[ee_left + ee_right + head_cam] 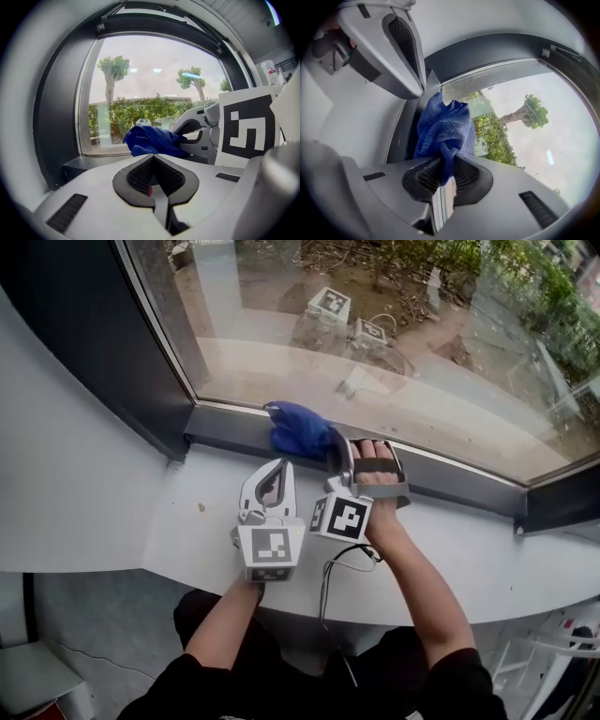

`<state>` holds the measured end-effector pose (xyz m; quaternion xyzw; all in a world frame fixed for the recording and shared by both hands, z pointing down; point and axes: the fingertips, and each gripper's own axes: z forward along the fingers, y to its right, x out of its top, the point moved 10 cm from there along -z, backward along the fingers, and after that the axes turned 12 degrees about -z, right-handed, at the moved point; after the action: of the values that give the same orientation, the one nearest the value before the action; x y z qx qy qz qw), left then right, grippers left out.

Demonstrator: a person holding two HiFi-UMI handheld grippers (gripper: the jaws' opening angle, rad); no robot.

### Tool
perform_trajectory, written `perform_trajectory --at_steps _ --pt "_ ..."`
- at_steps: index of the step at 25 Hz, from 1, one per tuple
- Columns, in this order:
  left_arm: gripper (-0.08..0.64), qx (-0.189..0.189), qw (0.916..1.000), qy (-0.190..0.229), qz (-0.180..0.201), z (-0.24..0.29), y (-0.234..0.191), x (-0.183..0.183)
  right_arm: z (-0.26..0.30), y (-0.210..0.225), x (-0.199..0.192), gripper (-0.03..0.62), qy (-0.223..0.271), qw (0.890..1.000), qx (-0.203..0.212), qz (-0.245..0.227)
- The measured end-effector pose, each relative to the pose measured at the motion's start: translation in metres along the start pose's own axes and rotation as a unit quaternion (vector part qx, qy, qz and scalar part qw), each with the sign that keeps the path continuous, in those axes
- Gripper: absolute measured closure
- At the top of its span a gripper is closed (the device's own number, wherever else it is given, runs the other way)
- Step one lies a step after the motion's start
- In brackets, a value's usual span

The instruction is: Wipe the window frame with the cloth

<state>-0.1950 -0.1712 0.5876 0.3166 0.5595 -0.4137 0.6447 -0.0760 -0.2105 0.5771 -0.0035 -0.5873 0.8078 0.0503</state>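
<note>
Two pairs of tongs low over the white sill (pixel 187 521), below the glass (pixel 375 334). Farthest left, the left tongs (pixel 277 468): closed up, pads (pixel 140 174) meeting with nothing between them, idle just short of the dark window frame (pixel 230 426). Next along, the blue cloth (pixel 300 430), bunched in a loose wad on the frame's lower rail, against the bottom of the glass. Then the right tongs (pixel 336 454), clamped on a fold of that cloth, a pinch of it drawn down between the pads and the rest blooming out ahead. Looks soft, light and limp: likely to fold and drag rather than slide flat, so best gripped deep in a thick gathered fold, as now, with enough bulk ahead of the tips to press into the rail. Little risk of damage to the cloth itself; more of the wad slipping out under a hard push, or of the hard tips scraping the frame. Farther right, a long stretch of rail running on toward the corner, away from the cloth.
</note>
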Motion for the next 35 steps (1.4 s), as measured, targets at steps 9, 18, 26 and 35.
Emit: perform_trajectory --at_steps 9,18,26,35 --pt "0.555 -0.024 0.9993 0.028 0.005 0.004 0.025 -0.003 -0.014 -0.006 -0.025 0.569 -0.006 1.0 0.001 0.016" --pt "0.555 -0.052 0.9976 0.039 0.025 0.002 0.057 0.003 -0.028 -0.014 -0.054 0.569 -0.028 0.999 0.0 0.03" --pt "0.555 -0.07 0.9966 0.032 0.029 -0.003 0.085 0.006 -0.042 -0.021 -0.084 0.569 -0.044 0.998 -0.002 0.054" --pt "0.555 -0.085 0.9953 0.017 0.042 -0.003 0.1 0.016 -0.05 -0.022 -0.099 0.569 -0.058 0.995 0.004 0.076"
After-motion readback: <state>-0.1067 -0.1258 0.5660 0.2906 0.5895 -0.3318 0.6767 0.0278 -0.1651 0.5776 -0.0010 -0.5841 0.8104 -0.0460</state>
